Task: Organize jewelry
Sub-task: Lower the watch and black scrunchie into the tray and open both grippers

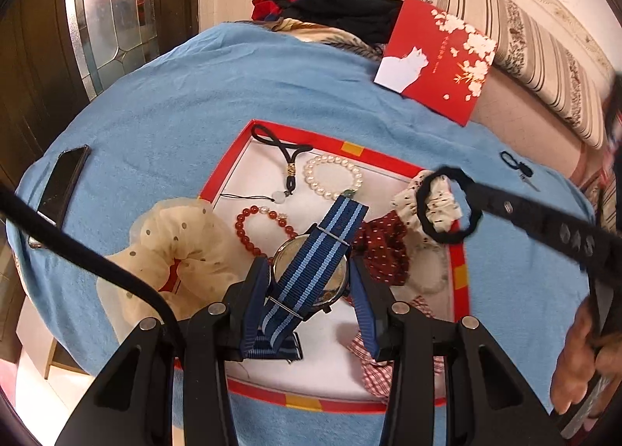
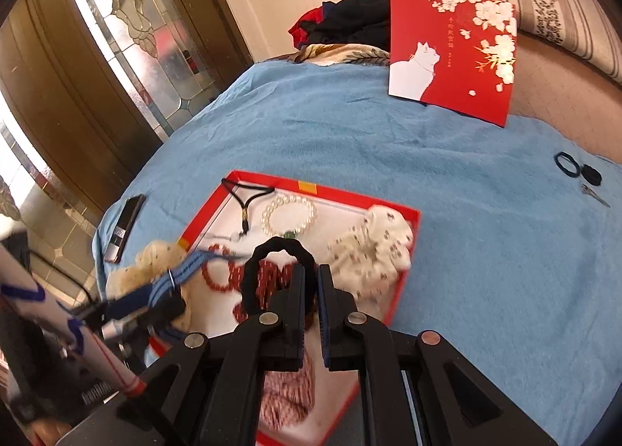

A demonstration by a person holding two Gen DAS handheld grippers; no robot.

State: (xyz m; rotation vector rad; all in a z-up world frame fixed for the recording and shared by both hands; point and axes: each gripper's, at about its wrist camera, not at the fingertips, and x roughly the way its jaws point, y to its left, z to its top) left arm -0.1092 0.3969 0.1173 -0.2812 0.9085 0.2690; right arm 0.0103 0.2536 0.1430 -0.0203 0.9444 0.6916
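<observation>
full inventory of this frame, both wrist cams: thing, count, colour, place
tray: 1, red rim, white floor, on blue towel
towel: 1, blue, under tray
watch: 1, blue striped strap, between left fingers, over tray
black hair tie: 1, held by right gripper over tray
pearl bracelet: 1, white, in tray
red bead bracelet: 1, in tray
black cord: 1, tray's far corner
scrunchies: cream dotted on tray's left rim; white patterned in tray's right corner
phone: 1, black, left on towel
red card: 1, white cat, far edge
left gripper: shut on watch
right gripper: shut on tie
</observation>
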